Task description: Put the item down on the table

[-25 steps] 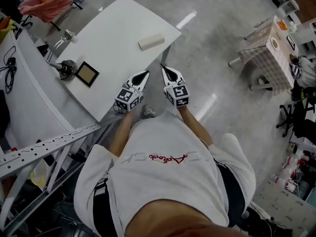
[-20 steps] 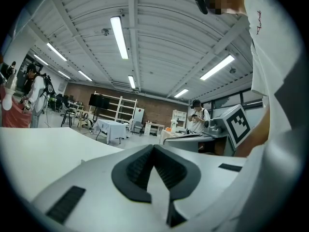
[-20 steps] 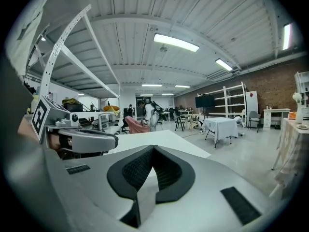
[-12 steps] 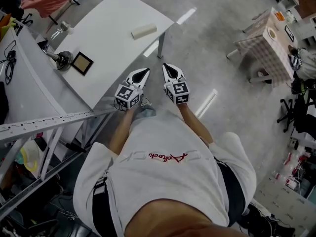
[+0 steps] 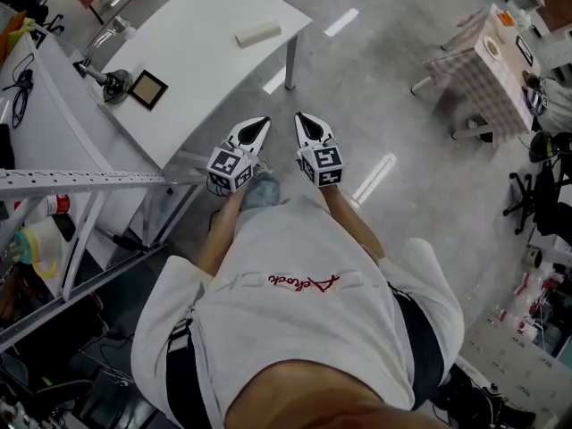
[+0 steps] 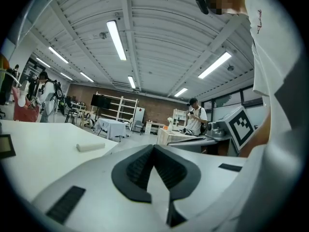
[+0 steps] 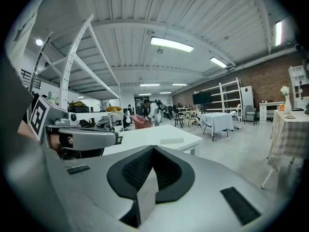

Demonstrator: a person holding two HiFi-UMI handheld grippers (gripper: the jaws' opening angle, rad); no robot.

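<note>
Left gripper (image 5: 256,129) and right gripper (image 5: 307,125): fingers pressed together, empty. White block (image 5: 257,34) rests on the surface (image 5: 197,70); placing looks done, no move needed.

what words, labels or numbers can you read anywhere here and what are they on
Red script on the white t-shirt: upside down here, too stylised to read.
Square black-and-white markers on the left gripper and right gripper: patterns, no letters.
Items on the checked-cloth table: too small to read.

White table (image 5: 206,43) top smooth, matt; grey floor (image 5: 384,105) polished, glossy; side-table cloth (image 5: 474,79) checked fabric.
</note>
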